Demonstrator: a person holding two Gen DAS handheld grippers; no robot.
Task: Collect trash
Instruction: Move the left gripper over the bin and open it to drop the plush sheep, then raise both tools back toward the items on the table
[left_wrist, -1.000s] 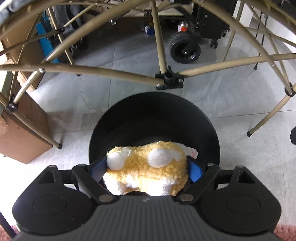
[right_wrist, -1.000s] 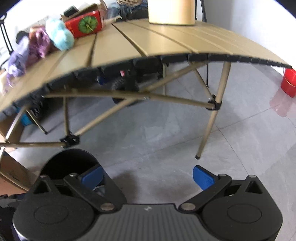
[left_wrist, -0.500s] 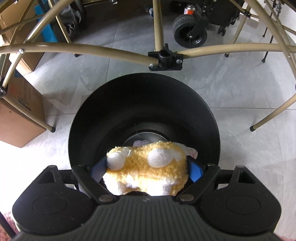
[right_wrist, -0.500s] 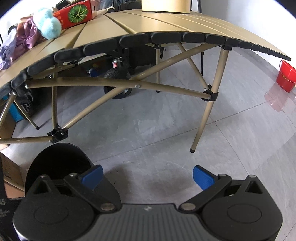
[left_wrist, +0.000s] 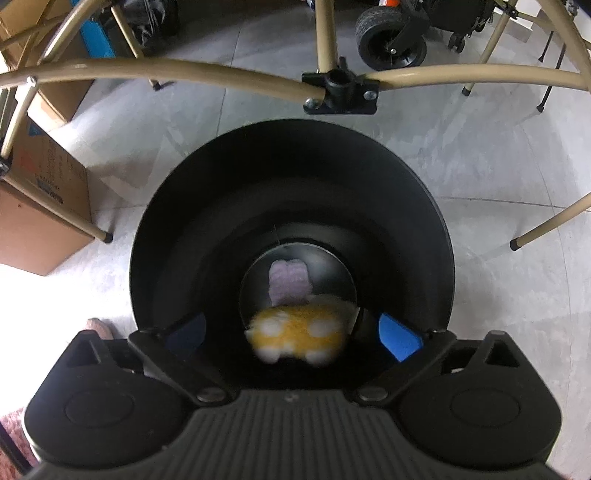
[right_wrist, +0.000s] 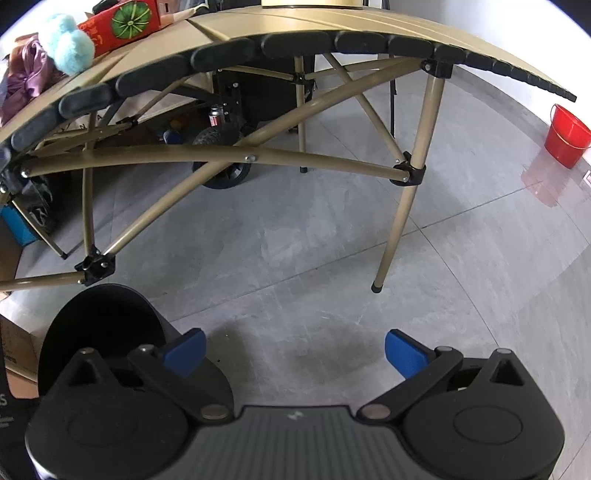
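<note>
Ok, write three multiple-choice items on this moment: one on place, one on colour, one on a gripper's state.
1. Where is the yellow-and-white plush piece?
A) on the folding table
B) inside the black trash bin
C) on the floor

2. What colour is the bucket by the wall?
A) red
B) blue
C) green

3. How is the left gripper?
A) shut on the plush
B) open, plush loose between its pads
C) shut and empty

Key: B, it shows blurred within the bin's rim; A, plainly red in the right wrist view; B, its jaws have just opened, pads clear of the plush.
</note>
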